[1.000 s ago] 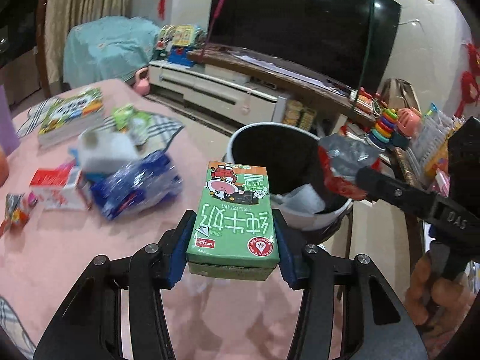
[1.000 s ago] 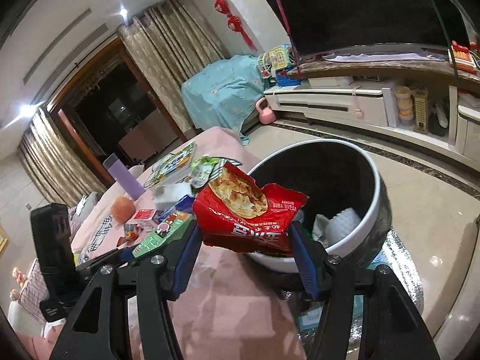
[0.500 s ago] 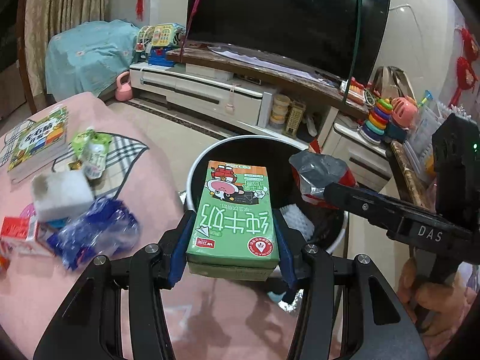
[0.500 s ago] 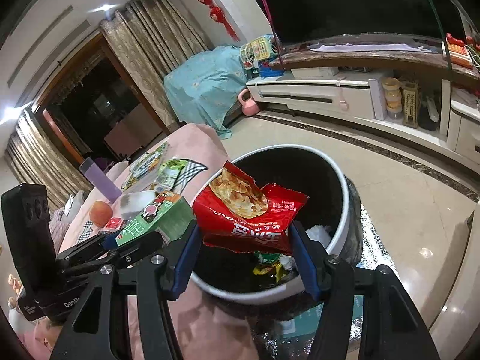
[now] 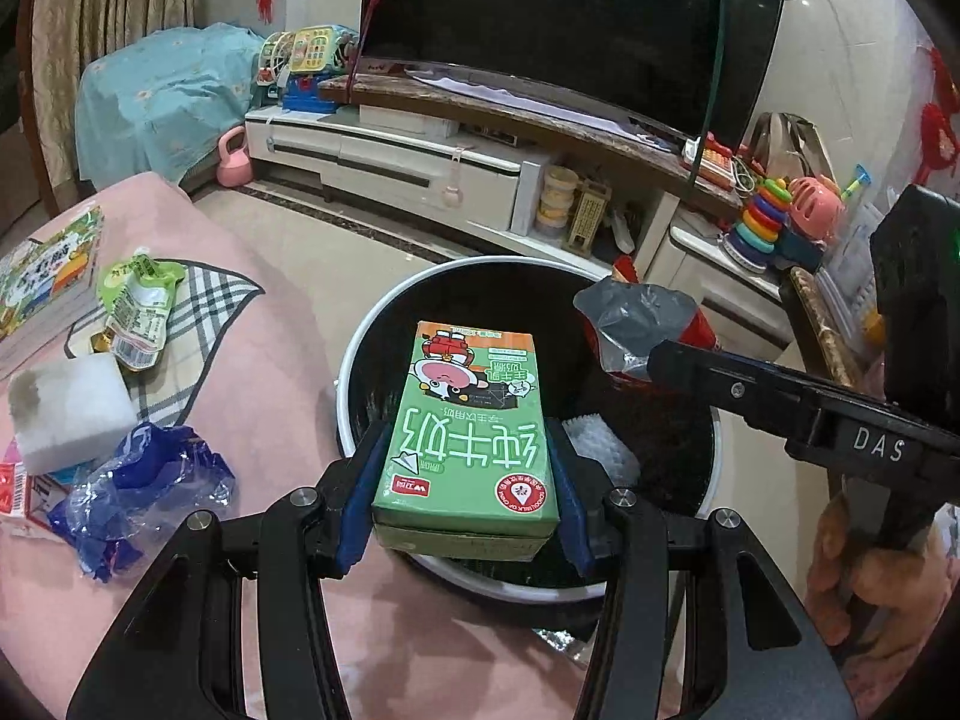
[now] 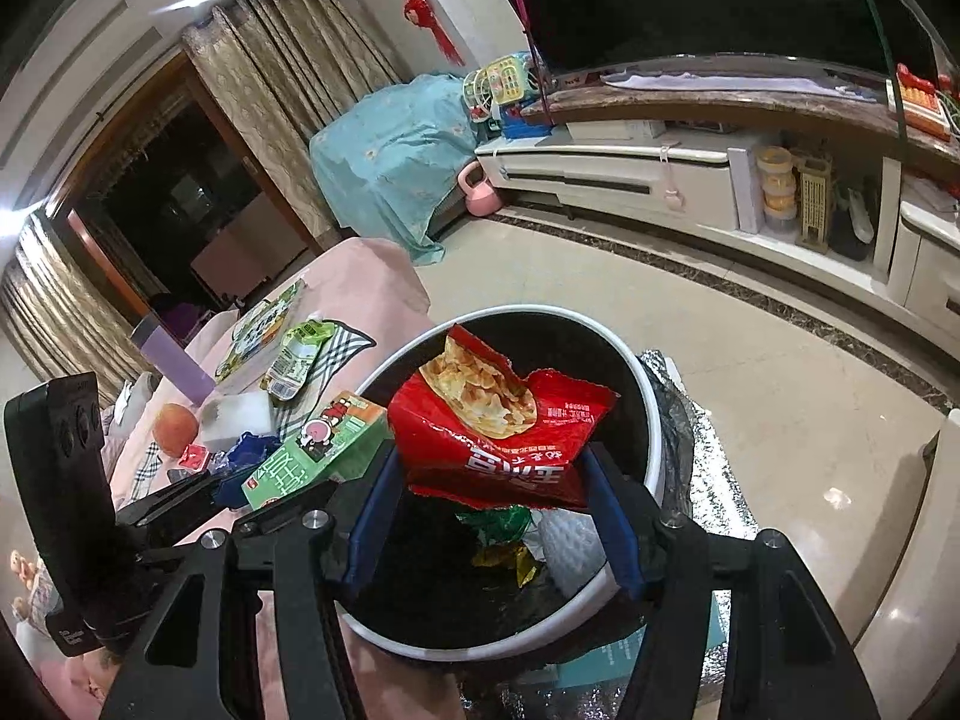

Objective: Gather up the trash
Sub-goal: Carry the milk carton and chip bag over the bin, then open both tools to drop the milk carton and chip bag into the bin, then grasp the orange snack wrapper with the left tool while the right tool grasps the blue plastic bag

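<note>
Milk carton (image 5: 465,441), green, clamped between the blue pads of the left gripper (image 5: 462,480), held over the near rim of the trash bin (image 5: 360,354). Red chip bag (image 6: 501,432) pinched in the closed jaws of the right gripper (image 6: 492,516), above the bin's open mouth (image 6: 651,414). Wrappers and white paper down inside. On the pink counter (image 5: 252,372): white sponge (image 5: 66,411), crumpled blue plastic (image 5: 141,489), green pouch (image 5: 138,306).

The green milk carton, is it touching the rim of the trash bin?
Cannot tell. In the left wrist view the green milk carton, clamped in the left gripper, overlaps the trash bin near its rim; neither view shows a gap or contact.
</note>
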`<state>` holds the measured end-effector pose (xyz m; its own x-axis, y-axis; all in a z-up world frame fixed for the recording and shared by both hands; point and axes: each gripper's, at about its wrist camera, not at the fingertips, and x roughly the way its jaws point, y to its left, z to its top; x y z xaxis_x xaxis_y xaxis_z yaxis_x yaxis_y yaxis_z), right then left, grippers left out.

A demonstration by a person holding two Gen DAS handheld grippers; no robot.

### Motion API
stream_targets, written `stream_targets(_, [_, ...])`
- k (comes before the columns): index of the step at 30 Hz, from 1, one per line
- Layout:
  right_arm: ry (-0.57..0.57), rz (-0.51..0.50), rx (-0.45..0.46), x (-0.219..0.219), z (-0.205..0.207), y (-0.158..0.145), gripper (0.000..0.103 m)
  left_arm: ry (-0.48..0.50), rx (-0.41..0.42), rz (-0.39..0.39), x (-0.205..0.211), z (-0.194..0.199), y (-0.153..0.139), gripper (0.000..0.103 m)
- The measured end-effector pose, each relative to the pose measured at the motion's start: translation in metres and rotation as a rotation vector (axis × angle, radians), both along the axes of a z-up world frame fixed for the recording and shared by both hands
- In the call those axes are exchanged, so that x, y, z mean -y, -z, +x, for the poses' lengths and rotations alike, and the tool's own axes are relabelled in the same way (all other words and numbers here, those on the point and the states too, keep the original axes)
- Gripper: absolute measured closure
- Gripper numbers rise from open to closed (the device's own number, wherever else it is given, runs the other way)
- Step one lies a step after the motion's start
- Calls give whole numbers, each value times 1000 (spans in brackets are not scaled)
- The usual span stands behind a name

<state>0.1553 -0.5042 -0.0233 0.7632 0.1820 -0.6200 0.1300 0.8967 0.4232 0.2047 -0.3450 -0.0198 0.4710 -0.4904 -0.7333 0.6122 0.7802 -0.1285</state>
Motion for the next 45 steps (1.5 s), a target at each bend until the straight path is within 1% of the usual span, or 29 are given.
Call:
stream_targets(4, [1, -9, -3, 1, 2, 0, 40, -7, -20, -1, 0, 5, 2, 53])
stream_targets(6, [6, 1, -4, 2, 3, -1, 40, -11, -30, -11, -3, 6, 2, 47])
stream_targets(8, [11, 21, -12, 5, 4, -1, 37, -17, -35, -33, -7, 6, -1, 35])
stream_targets(9, [11, 28, -16, 6, 5, -1, 37, -22, -32, -46, -9, 5, -3, 34])
stream_targets(11, [13, 35, -19, 6, 6, -1, 32, -24, -28, -69, -14, 3, -6, 34])
stream_targets(14, [17, 42, -18, 5, 6, -4, 31, -33, -6, -73, -22, -3, -11, 33])
stream_targets(16, [23, 40, -10, 3, 3, -7, 29, -46, 5, -72, -31, -10, -11, 29])
stream_targets(18, [27, 42, 6, 0, -1, -11, 25, -66, 11, -73, -42, -17, -10, 26])
stream_targets(23, [32, 52, 44, -14, -14, -15, 14, -106, 3, -81, -76, -32, -4, 26])
stream_targets(28, [35, 52, 70, -37, -29, -17, 12, -166, 16, -85, -115, -45, -3, 26])
stream_targets(30, [18, 52, 80, -50, -33, -18, 12, -195, 23, -84, -133, -50, -2, 26])
stream_targets(32, [-5, 43, 85, -67, -36, -18, 11, -220, 28, -83, -148, -54, 0, 25])
stream_targets(37, [-88, -24, 81, -112, -34, -20, 11, -304, 24, -83, -190, -59, 7, 25])
stream_targets(43, [-181, -56, 66, -161, -28, -15, 10, -377, 6, -96, -232, -61, 13, 25])
stream_targets(45, [-196, -66, 68, -173, -27, -12, 10, -394, -1, -104, -243, -61, 15, 25])
